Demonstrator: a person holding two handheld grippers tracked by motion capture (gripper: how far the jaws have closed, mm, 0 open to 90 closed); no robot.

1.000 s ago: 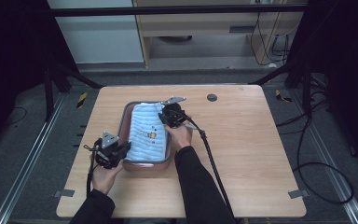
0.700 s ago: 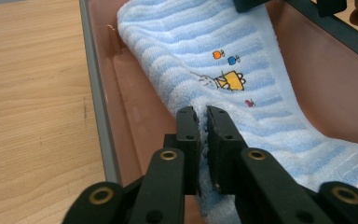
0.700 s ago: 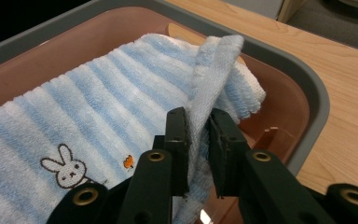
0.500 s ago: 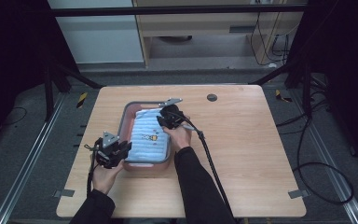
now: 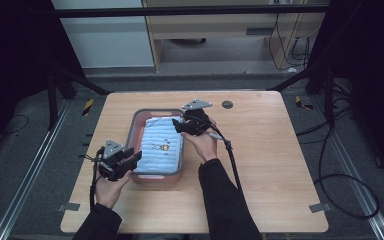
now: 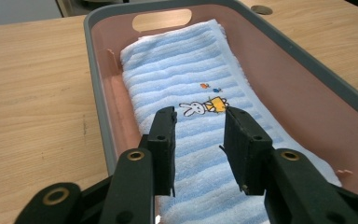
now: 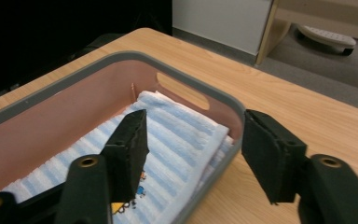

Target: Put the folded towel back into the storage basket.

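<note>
Both grippers are released: the right gripper straddles the basket rim, seemingly to grip it, the left gripper above the striped towel.

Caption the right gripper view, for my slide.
Open right gripper straddling the bin's rim, above a folded towel.

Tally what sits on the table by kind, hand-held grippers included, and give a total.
Grippers: 2, left gripper and right gripper
Basket: 1, pink basket with a grey rim
Towel: 1, blue striped towel lying folded in the basket
Total: 4
</note>
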